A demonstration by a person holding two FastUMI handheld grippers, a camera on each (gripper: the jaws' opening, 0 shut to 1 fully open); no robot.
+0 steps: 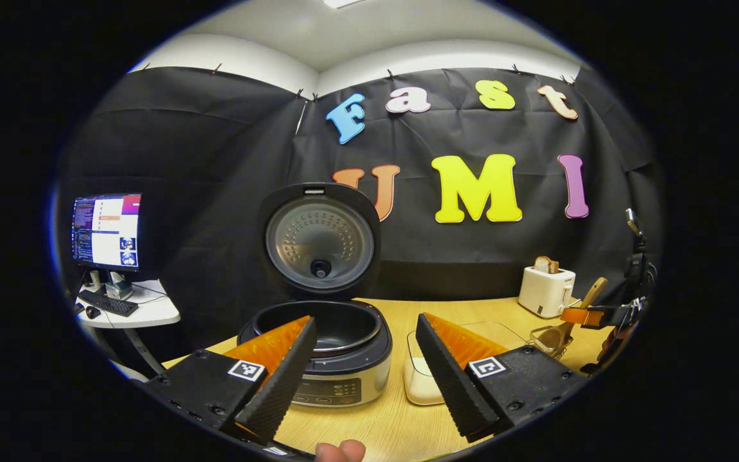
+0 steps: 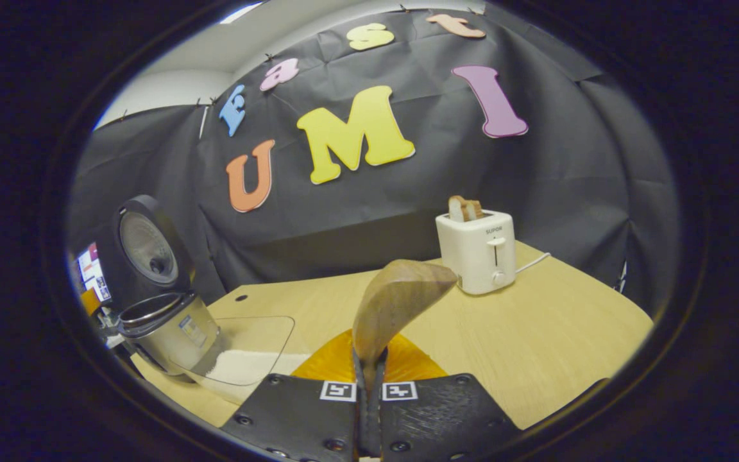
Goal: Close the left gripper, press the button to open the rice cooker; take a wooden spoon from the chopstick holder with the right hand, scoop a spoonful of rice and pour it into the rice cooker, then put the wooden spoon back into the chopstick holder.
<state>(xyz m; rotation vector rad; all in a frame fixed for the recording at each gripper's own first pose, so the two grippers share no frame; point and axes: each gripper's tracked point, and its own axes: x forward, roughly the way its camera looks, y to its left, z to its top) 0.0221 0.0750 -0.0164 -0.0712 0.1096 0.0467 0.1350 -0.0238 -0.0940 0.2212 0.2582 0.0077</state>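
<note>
The bench (image 2: 536, 333) is a light wood-grain surface, enclosed at the rear and sides by the black cloth booth wall (image 1: 203, 167); a white ceiling shows above the cloth. In the left gripper view, a side table (image 1: 145, 311) at 9 o'clock carries a monitor (image 1: 106, 231), a keyboard and a mouse.

The rice cooker (image 1: 337, 366) stands on the bench with its lid (image 1: 319, 240) raised upright and the dark inner pot exposed. A clear container (image 2: 241, 359) holding white rice sits just beside the cooker. A white toaster (image 2: 477, 253) with bread in its slots stands near the rear of the bench, at 1 o'clock in the right gripper view. A chopstick holder (image 1: 549, 340) of wire form stands in front of the toaster in the left gripper view.

Left gripper (image 1: 366, 369): jaws spread wide, holding nothing, positioned above the bench in front of the cooker. A fingertip of the person shows at 6 o'clock.

Right gripper (image 2: 369, 391): jaws nearly together, clamped on the handle of the wooden spoon (image 2: 395, 301). The spoon bowl points up and forward, toward 12 o'clock, clear of the bench. In the left gripper view this gripper appears at 3 o'clock, with the spoon just above the chopstick holder; contact between them cannot be determined.
</note>
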